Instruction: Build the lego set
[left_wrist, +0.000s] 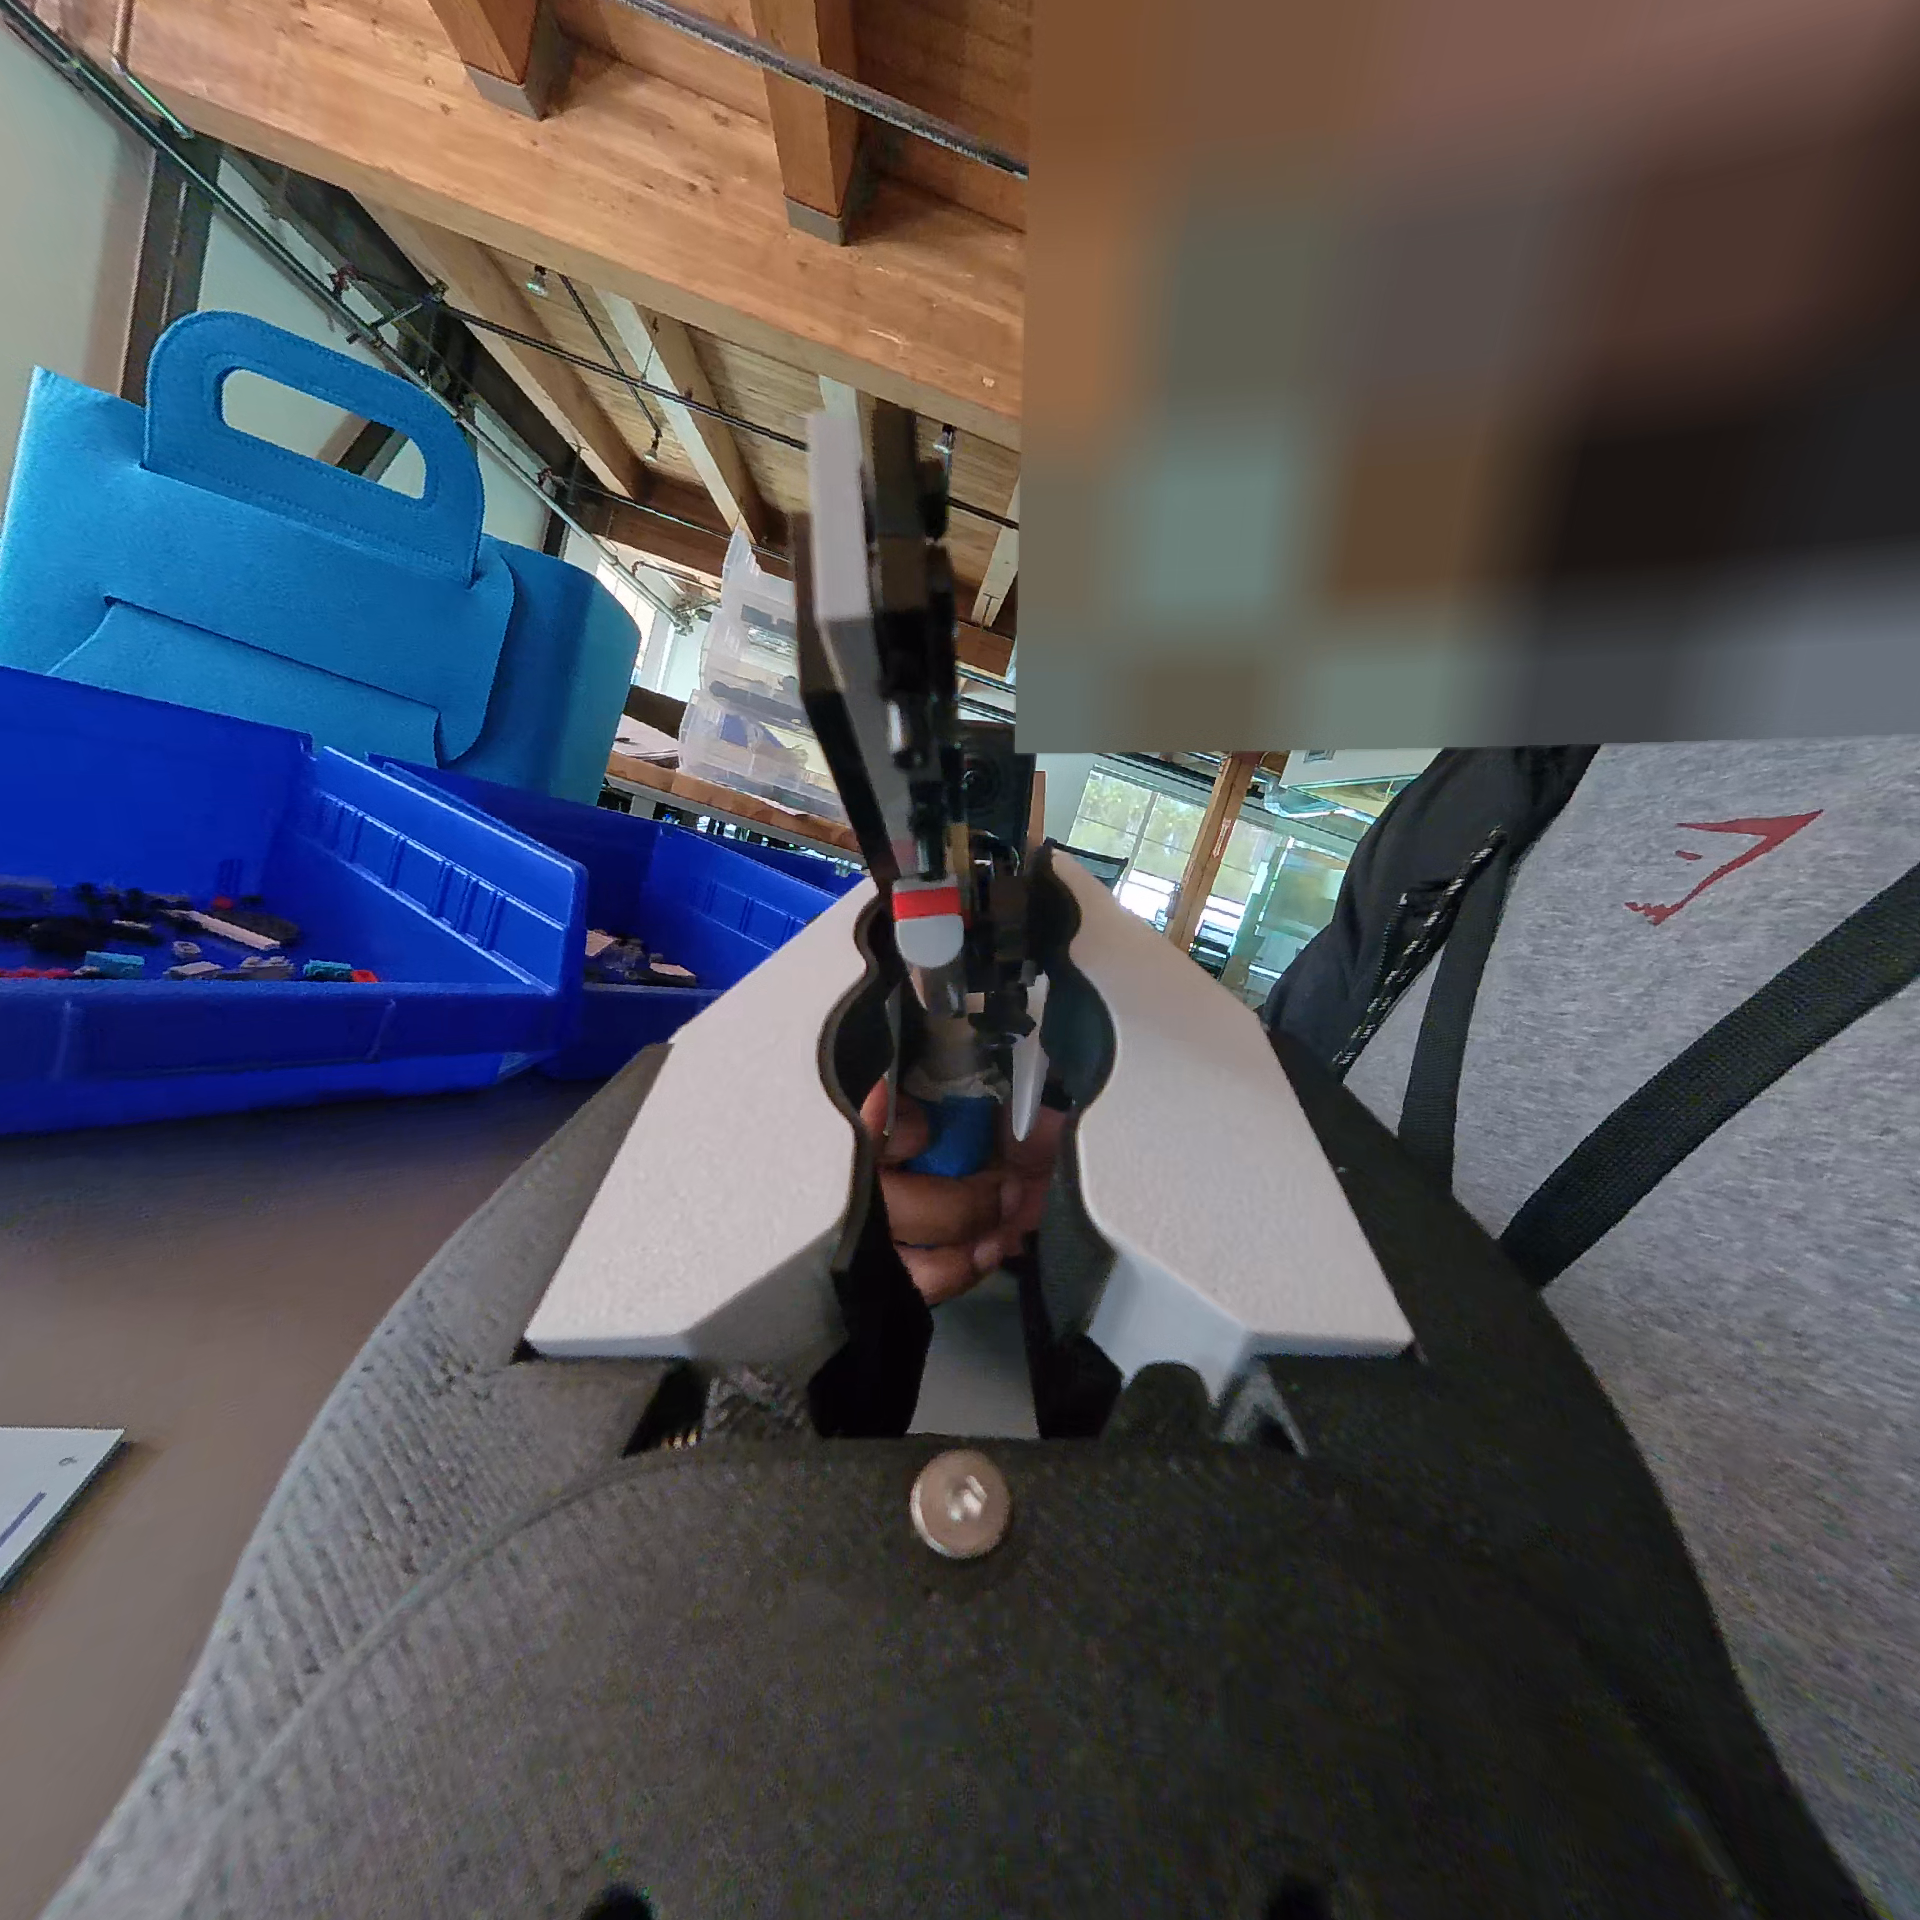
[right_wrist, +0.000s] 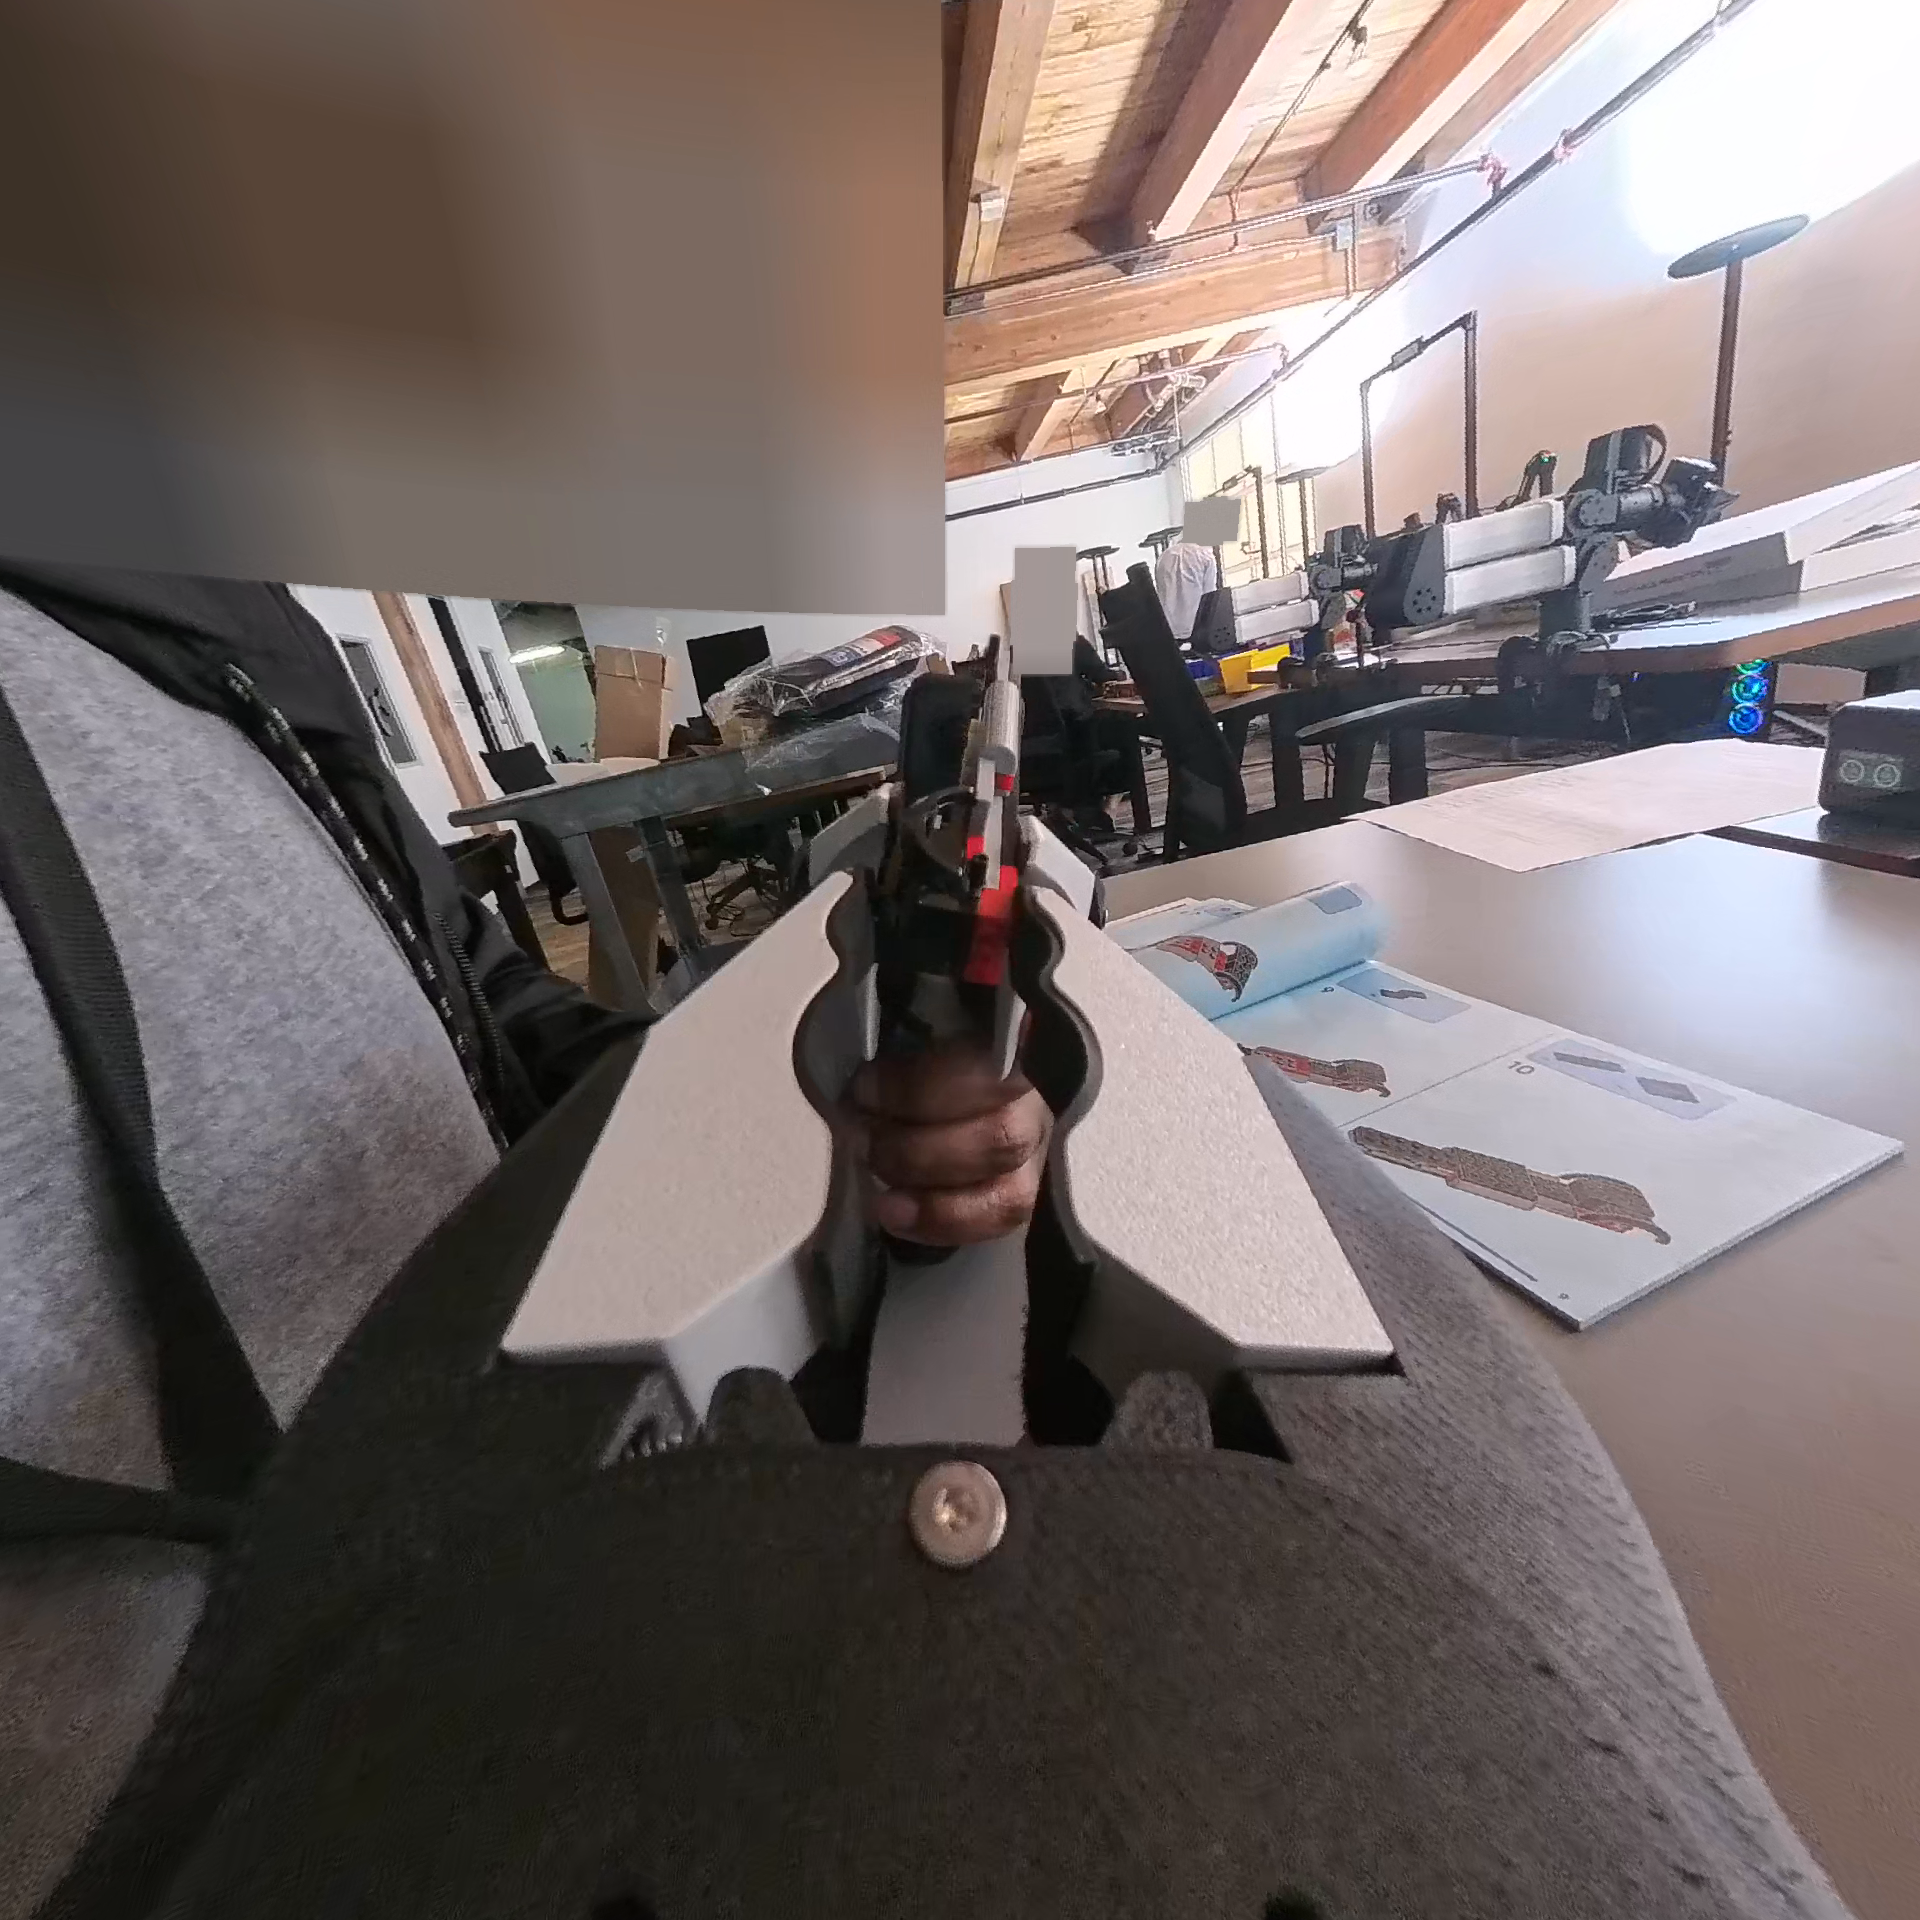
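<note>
Left wrist view blue bins (left_wrist: 312, 935), right instruction booklet (right_wrist: 1507, 1122)

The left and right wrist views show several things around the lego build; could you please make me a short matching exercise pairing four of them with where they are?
Things:
1. lego model
2. loose lego pieces
3. instruction booklet
4. felt bag

Places:
A. open flat on the table
B. behind the blue bins
C. held up between both pairs of fingers
D. on the floor of a blue bin

Pairs: 1-C, 2-D, 3-A, 4-B
</note>
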